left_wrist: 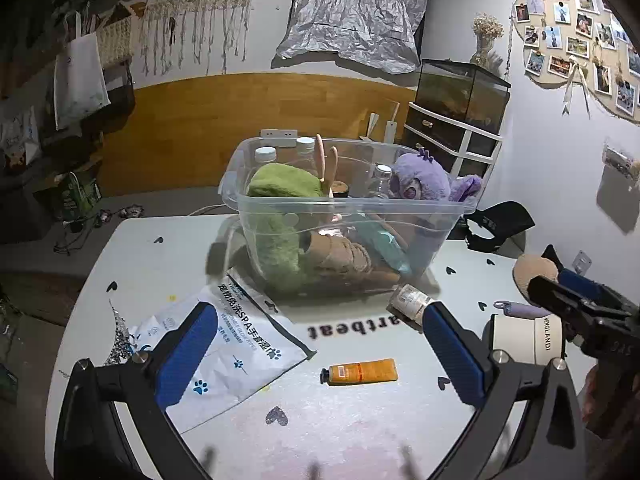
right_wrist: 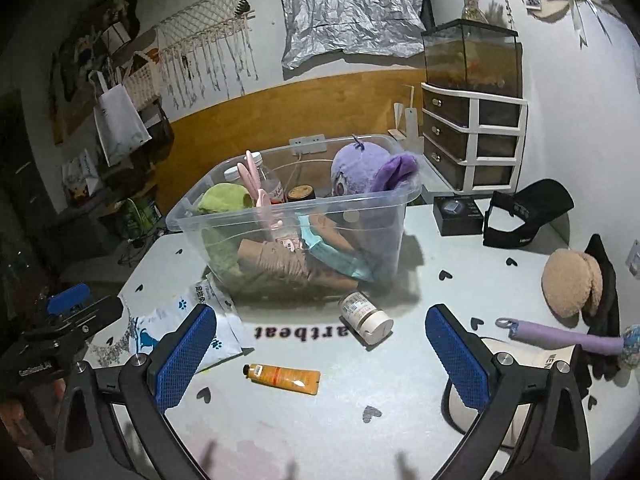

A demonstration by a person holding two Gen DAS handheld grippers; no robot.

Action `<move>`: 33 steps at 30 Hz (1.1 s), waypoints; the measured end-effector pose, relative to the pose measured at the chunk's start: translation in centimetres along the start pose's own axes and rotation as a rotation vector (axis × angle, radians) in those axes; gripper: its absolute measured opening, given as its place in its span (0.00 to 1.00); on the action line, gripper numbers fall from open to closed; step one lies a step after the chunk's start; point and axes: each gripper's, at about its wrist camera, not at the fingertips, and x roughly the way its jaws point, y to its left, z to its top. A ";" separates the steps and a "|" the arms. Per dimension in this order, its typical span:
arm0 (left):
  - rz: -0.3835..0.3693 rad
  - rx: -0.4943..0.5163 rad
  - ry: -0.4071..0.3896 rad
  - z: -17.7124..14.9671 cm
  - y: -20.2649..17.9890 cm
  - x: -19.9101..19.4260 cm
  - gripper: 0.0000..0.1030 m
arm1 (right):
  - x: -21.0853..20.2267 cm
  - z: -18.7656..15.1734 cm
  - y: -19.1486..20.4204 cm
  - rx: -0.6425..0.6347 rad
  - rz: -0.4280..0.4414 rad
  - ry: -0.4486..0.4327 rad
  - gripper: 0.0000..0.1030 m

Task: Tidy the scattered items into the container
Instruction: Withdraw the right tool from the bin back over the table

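Note:
A clear plastic bin (left_wrist: pixel 448 216) (right_wrist: pixel 192 224) stands mid-table and holds a purple plush, a green cloth, bottles and other items. Loose on the white table lie an orange tube (left_wrist: pixel 362 371) (right_wrist: pixel 284 376), a small white bottle on its side (left_wrist: pixel 410 300) (right_wrist: pixel 366 318), a wet-wipes pack (left_wrist: pixel 240 344) (right_wrist: pixel 188 320), a white jar (left_wrist: pixel 524 338) and a purple stick (right_wrist: pixel 560 336). My left gripper (left_wrist: pixel 320 340) is open and empty, low over the tube. My right gripper (right_wrist: pixel 320 340) is open and empty, above the tube and bottle.
A beige earmuff (right_wrist: pixel 568 284) (left_wrist: pixel 534 276), a black cap (right_wrist: pixel 528 216) and a black box (right_wrist: pixel 458 214) lie at the right. A drawer unit (right_wrist: pixel 472 148) with a glass tank stands behind. The right gripper's body shows in the left wrist view (left_wrist: pixel 580 316).

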 end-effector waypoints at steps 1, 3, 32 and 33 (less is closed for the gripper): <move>0.005 0.000 -0.001 -0.1 -0.1 0.0 1.00 | -0.1 0.0 0.0 -0.005 0.003 -0.002 1.00; 0.013 0.000 0.004 -0.3 -0.1 0.0 1.00 | -0.2 -0.1 0.0 -0.013 0.006 -0.004 1.00; 0.035 -0.015 0.007 -0.8 -0.8 -0.6 1.00 | -0.7 -0.9 -0.2 -0.079 -0.016 -0.001 1.00; 0.036 -0.014 0.007 -0.8 -0.8 -0.6 1.00 | -0.7 -0.9 -0.2 -0.078 -0.016 0.000 1.00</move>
